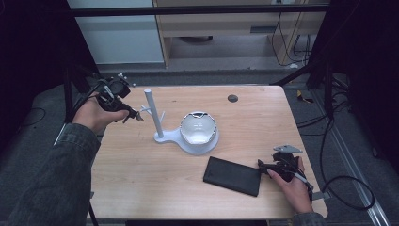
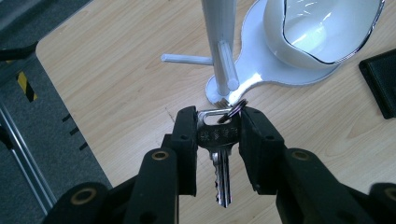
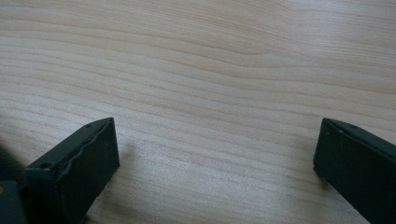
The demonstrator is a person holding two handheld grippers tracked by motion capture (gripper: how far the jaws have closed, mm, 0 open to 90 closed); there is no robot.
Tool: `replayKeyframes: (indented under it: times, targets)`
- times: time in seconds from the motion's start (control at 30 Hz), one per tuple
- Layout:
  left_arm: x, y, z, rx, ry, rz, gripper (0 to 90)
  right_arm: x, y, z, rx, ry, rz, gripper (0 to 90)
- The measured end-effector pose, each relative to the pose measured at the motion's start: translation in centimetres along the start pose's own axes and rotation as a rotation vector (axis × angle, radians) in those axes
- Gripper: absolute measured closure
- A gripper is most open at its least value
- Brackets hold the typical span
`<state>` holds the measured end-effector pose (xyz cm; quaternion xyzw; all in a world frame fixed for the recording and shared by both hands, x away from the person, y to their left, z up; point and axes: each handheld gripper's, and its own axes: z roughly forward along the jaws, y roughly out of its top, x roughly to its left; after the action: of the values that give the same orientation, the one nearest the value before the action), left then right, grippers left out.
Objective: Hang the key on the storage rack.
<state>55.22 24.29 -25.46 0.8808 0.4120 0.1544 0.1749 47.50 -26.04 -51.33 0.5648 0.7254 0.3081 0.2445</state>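
Observation:
My left gripper point(image 1: 131, 114) point(image 2: 218, 135) is shut on the head of a silver key point(image 2: 219, 154) point(image 1: 137, 116) with a small ring, held above the table's left side. Just ahead stands a white stand, its post point(image 1: 153, 113) point(image 2: 219, 28) carrying short pegs point(image 2: 229, 67). Its flat base holds a white bowl point(image 1: 198, 128) point(image 2: 322, 28). The key's ring end is close to the foot of the post. My right gripper point(image 1: 261, 165) point(image 3: 215, 149) rests low at the table's front right, open, with bare wood between the jaws. A black flat case point(image 1: 233, 175) point(image 2: 380, 79) lies just left of it.
The wooden table point(image 1: 141, 179) ends close to the left hand, with dark floor and a metal frame beyond. A small dark round cap point(image 1: 232, 98) sits near the far edge. Cables trail on the floor at the right.

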Motion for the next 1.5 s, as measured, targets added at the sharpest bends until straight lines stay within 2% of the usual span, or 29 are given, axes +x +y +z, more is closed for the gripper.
replayKeyframes:
  times: [0.43,0.47,0.6,0.73,1.17,1.2,1.23,1.27,1.33,1.43,1.47,1.5]
  targets:
    - [0.0,0.6,0.2,-0.013,-0.002,-0.01,68.2,0.0,0.0,0.0,0.0,0.0,-0.001,0.5]
    - [0.0,0.7,0.3,-0.002,0.004,0.004,68.2,0.0,0.0,0.0,0.0,0.0,0.0,0.5]
    - [0.0,0.9,0.5,0.003,0.003,0.003,68.2,0.0,0.0,0.0,0.0,0.0,-0.001,0.5]
    - [0.1,1.0,0.8,-0.004,0.006,-0.014,68.1,0.0,0.0,0.0,0.0,-0.001,-0.001,0.5]
    - [0.6,1.2,1.3,-0.016,-0.005,-0.031,67.7,0.0,0.0,0.0,-0.002,0.003,0.004,0.5]
    - [0.6,1.2,1.3,-0.025,-0.003,-0.033,67.2,0.0,0.0,0.0,-0.001,0.002,0.003,0.5]
    - [0.7,1.1,0.9,-0.079,0.003,-0.048,63.3,0.1,0.0,0.0,-0.002,0.003,0.004,0.5]
    - [0.7,1.1,0.9,-0.079,0.003,-0.048,61.9,0.0,0.0,0.0,-0.001,0.002,0.002,0.5]
    - [0.7,0.9,0.0,-0.129,-0.018,-0.059,60.5,0.0,0.0,0.0,-0.001,0.003,0.002,0.5]
    - [0.6,0.7,-0.6,-0.145,-0.021,-0.052,59.8,0.0,0.0,0.0,-0.003,0.003,-0.002,0.5]
    - [0.3,0.4,-1.0,-0.164,-0.015,-0.045,59.7,0.0,0.0,0.0,-0.001,0.003,0.0,0.4]
    - [0.2,0.3,-1.4,-0.156,-0.004,-0.023,59.6,0.0,0.0,0.0,-0.003,0.003,-0.003,0.5]
